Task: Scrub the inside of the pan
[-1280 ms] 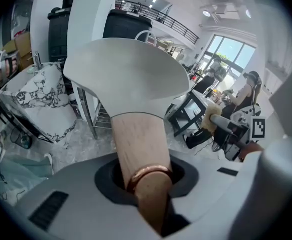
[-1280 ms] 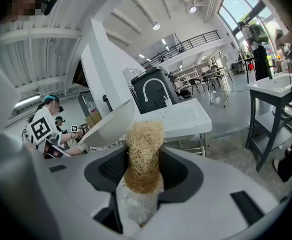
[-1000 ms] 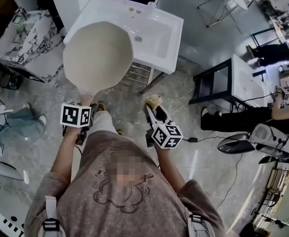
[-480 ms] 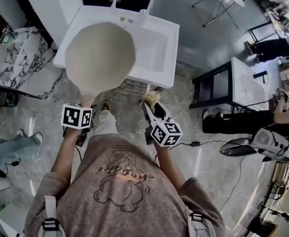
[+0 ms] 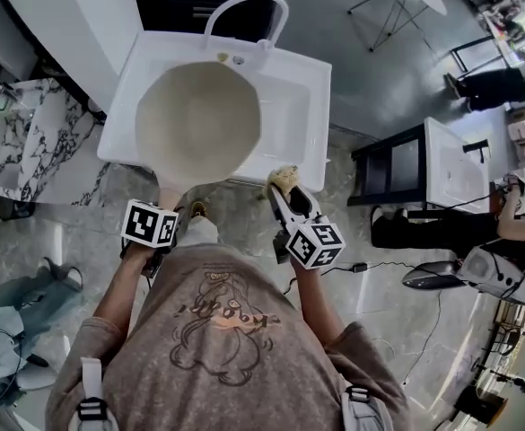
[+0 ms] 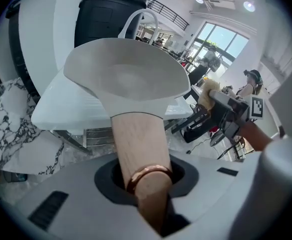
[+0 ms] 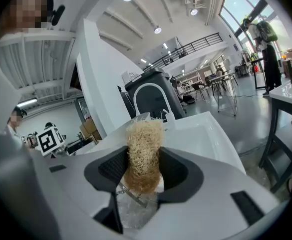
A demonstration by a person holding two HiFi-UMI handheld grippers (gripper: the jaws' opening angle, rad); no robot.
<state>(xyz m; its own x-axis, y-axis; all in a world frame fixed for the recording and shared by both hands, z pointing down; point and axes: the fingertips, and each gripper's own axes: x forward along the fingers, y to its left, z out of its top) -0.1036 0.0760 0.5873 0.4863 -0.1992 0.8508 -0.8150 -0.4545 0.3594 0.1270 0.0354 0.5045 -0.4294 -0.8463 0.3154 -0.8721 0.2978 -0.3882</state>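
A cream pan (image 5: 197, 119) is held over the white sink (image 5: 302, 106), its inside facing up. The pan (image 6: 128, 76) has a wooden handle (image 6: 138, 149) with a copper ring, and my left gripper (image 5: 161, 212) is shut on that handle. To the right of the pan, my right gripper (image 5: 283, 187) is shut on a straw-coloured fibre scrubber (image 5: 282, 179), apart from the pan's rim. In the right gripper view the scrubber (image 7: 143, 154) stands upright between the jaws, with the sink (image 7: 205, 134) behind it.
An arched white faucet (image 5: 244, 12) rises at the sink's back edge. A marble-patterned counter (image 5: 24, 142) stands left, a black-framed white table (image 5: 437, 164) right. A person (image 5: 522, 209) sits at the far right, and cables and equipment lie on the grey floor.
The view has shifted so the sink sits more centred, and the pan now lies further over the basin. Both grippers keep their holds; the right one stays beside the pan.
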